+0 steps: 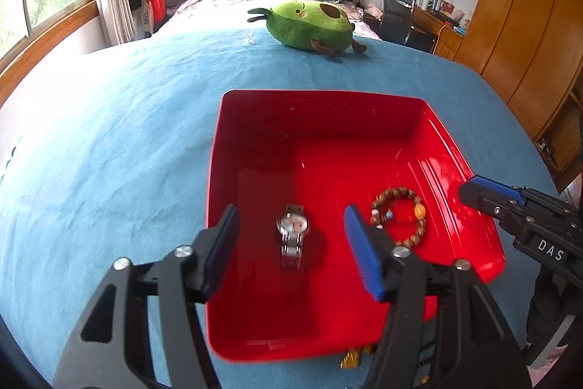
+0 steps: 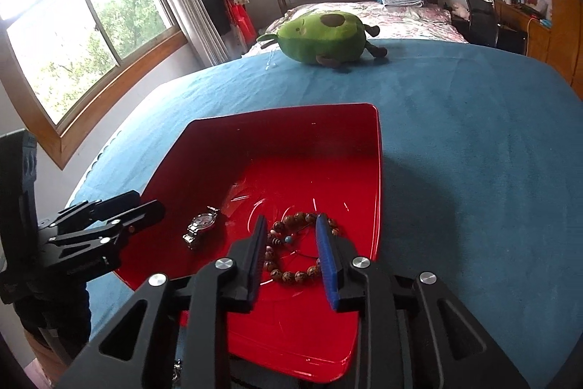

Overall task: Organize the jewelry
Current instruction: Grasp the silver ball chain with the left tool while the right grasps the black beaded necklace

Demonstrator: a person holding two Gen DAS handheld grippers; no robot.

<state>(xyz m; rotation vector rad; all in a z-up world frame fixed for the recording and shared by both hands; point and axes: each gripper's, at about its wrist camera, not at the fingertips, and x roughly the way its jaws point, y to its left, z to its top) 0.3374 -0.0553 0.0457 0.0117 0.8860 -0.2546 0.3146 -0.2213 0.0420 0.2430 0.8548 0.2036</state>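
Currently the left gripper [image 1: 291, 250] stands wide, empty, above a watch [image 1: 292, 232] in the red tray [image 1: 364, 141]. Right gripper [image 2: 291, 257] is narrowly parted, straddling the bead bracelet [image 2: 291, 276] at the watch's three o'clock, pads not pressing.

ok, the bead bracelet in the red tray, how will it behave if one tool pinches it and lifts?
The bead bracelet is separate round beads on a cord, so it will probably sag into a loop rather than hold its ring shape. The beads may slip in a pinch. The glossy red tray suggests it slides if nudged.
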